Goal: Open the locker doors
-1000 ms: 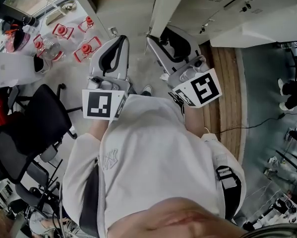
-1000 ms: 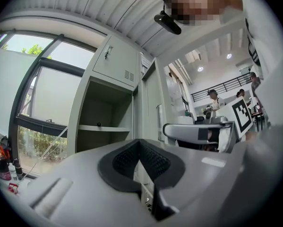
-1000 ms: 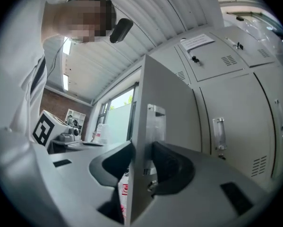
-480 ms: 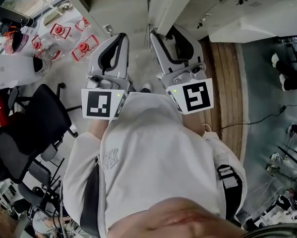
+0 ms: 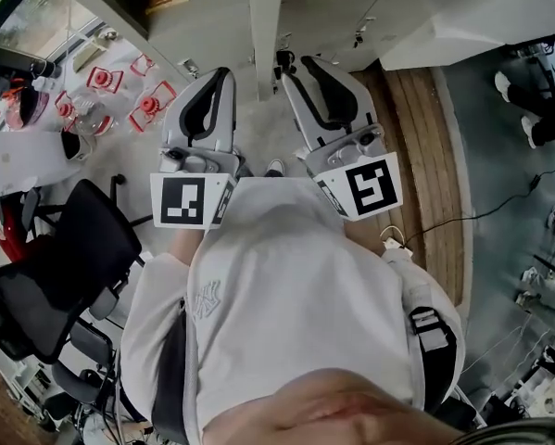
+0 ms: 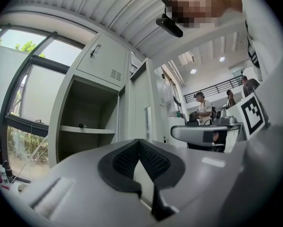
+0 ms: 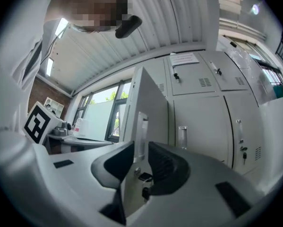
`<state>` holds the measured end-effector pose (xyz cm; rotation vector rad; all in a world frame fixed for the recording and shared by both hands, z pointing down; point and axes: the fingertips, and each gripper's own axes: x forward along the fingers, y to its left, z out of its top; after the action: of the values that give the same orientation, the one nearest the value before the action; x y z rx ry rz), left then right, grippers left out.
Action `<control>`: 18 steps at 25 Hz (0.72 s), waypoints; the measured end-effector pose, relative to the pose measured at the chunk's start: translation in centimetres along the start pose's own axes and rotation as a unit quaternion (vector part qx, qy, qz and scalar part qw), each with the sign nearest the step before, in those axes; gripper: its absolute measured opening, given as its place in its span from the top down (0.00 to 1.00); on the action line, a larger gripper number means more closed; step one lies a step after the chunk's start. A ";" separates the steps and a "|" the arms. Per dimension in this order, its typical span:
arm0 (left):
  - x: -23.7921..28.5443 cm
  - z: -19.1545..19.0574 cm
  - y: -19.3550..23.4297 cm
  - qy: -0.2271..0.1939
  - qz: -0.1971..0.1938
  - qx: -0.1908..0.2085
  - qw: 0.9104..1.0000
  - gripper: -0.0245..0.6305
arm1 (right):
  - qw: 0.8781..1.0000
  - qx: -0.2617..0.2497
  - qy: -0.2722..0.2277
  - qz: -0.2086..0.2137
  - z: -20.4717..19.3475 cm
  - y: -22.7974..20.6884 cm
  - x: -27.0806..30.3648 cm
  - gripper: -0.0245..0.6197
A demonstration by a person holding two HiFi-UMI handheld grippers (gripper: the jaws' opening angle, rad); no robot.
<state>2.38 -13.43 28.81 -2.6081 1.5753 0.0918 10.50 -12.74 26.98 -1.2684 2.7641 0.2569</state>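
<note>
The grey locker door (image 5: 261, 26) stands swung out, seen edge-on from above. My right gripper (image 5: 291, 63) reaches to its free edge. In the right gripper view the door's handle (image 7: 141, 134) sits between the black pads (image 7: 168, 163). My right gripper (image 7: 140, 157) has just been closing its jaws and grips that handle edge. My left gripper (image 5: 224, 72) hangs left of the door, shut on nothing, its pads meeting (image 6: 140, 143). Ahead of it the opened compartment shows a shelf (image 6: 87, 129); the upper door (image 6: 106, 60) above it is closed.
Closed lockers (image 7: 202, 122) with handles and keys fill the right. A black office chair (image 5: 64, 258) and red-and-white items (image 5: 147, 100) on the floor lie to my left. A wooden floor strip (image 5: 425, 156) and a cable (image 5: 481, 230) are on the right. People (image 6: 202, 110) stand far off.
The door has swung further out, from slanting to nearly straight up in the head view. My right gripper moved left with its edge. My left gripper drifted slightly forward.
</note>
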 end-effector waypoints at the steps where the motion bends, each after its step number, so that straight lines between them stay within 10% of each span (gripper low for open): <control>1: 0.0 0.0 -0.1 0.000 0.001 0.000 1.000 0.96 | 1.000 0.002 -0.004 -0.008 0.2 -1.0 -0.3 0.83; 18: -1.7 -0.1 1.8 0.012 0.068 0.012 0.998 0.96 | 0.998 -0.043 0.002 -0.042 -0.9 -13.2 11.7 0.93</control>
<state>-0.04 -12.74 28.99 -2.4899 1.7496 0.0516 12.89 -30.10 24.61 -1.4034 2.7221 0.3689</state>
